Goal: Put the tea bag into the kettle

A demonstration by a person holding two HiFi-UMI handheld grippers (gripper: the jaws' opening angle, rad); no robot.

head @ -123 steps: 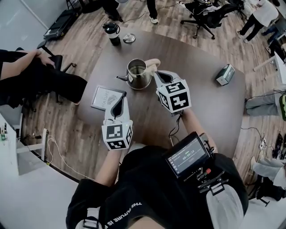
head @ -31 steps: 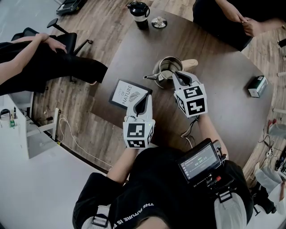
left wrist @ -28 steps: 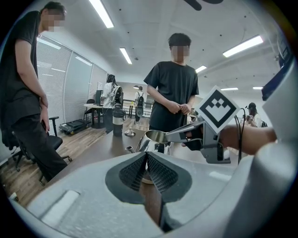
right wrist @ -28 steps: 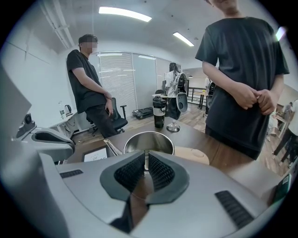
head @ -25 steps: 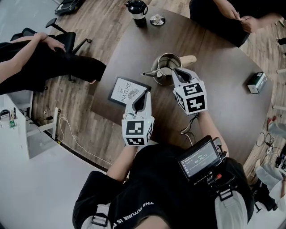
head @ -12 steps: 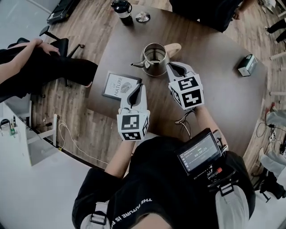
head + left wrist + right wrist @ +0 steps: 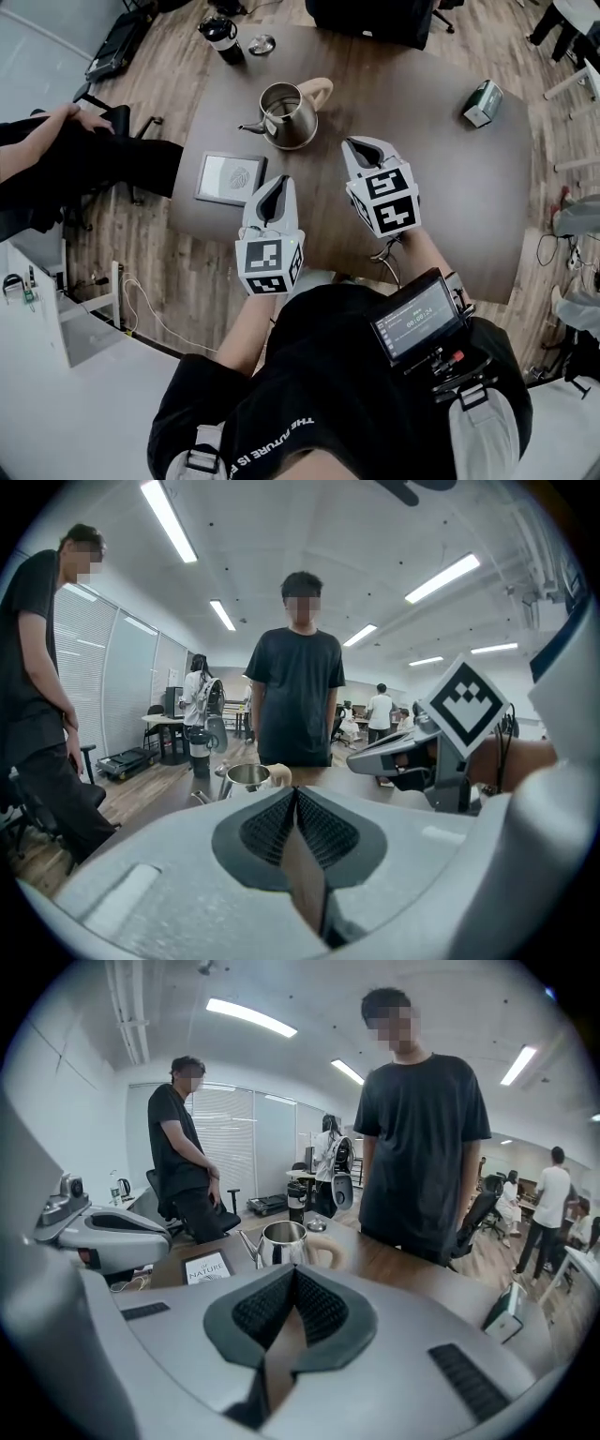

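The steel kettle [image 7: 286, 114] with its pale wooden handle stands lidless on the dark round table [image 7: 441, 187]; it also shows as the kettle [image 7: 246, 776] and the kettle [image 7: 284, 1241] ahead of each gripper. No tea bag shows in any view, and the kettle's inside is too dark to read. My right gripper [image 7: 361, 148] hovers to the right of the kettle, a short way off, shut with nothing in it [image 7: 293, 1274]. My left gripper [image 7: 275, 183] is shut and empty [image 7: 295, 794], between the kettle and me.
A grey book [image 7: 230, 178] lies left of my left gripper. A small green box [image 7: 483, 103] sits far right. A black bottle [image 7: 222, 37] and a round lid [image 7: 262, 44] are at the far edge. One person [image 7: 422, 1147] stands across the table, another [image 7: 187, 1147] at its left.
My right gripper has drawn back from the kettle's rim toward me and stays shut. The left gripper has kept its place by the book. The head view has shifted.
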